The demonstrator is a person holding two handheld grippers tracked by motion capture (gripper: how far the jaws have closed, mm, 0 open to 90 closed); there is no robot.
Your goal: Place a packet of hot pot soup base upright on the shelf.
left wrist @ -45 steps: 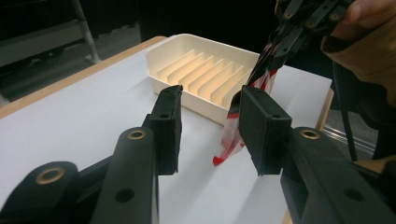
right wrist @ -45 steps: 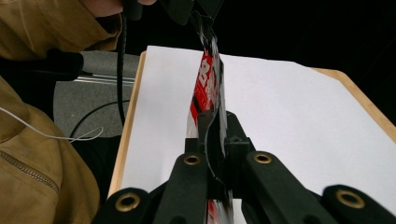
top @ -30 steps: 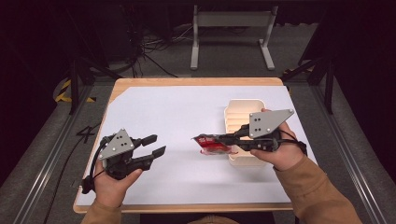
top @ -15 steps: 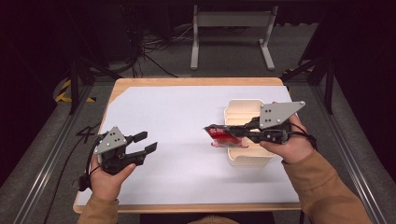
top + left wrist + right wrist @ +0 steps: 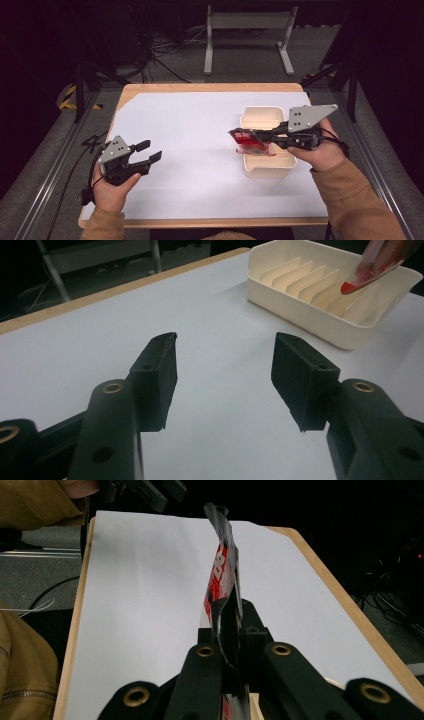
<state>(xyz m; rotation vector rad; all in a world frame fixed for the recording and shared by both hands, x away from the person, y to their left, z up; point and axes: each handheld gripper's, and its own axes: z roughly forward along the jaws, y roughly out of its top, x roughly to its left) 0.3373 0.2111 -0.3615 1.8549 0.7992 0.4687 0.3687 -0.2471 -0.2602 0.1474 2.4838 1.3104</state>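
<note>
On the white table (image 5: 190,130), the cream slotted tray (image 5: 260,167) at 3 o'clock now has the red packet (image 5: 250,142) over it, pinched in the right gripper (image 5: 260,136), while the left gripper (image 5: 150,152) (empty, jaws just widening) sits at 8 o'clock, so slotting seems next.

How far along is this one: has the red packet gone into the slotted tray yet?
Not yet. Done: the right gripper has the red packet clamped on edge between its jaws, clear of the table. In hand: the packet hangs over the near-left part of the cream slotted tray. Left: lowering it into a slot and letting go. The left gripper is open, its jaws just widened, with nothing between them.
</note>
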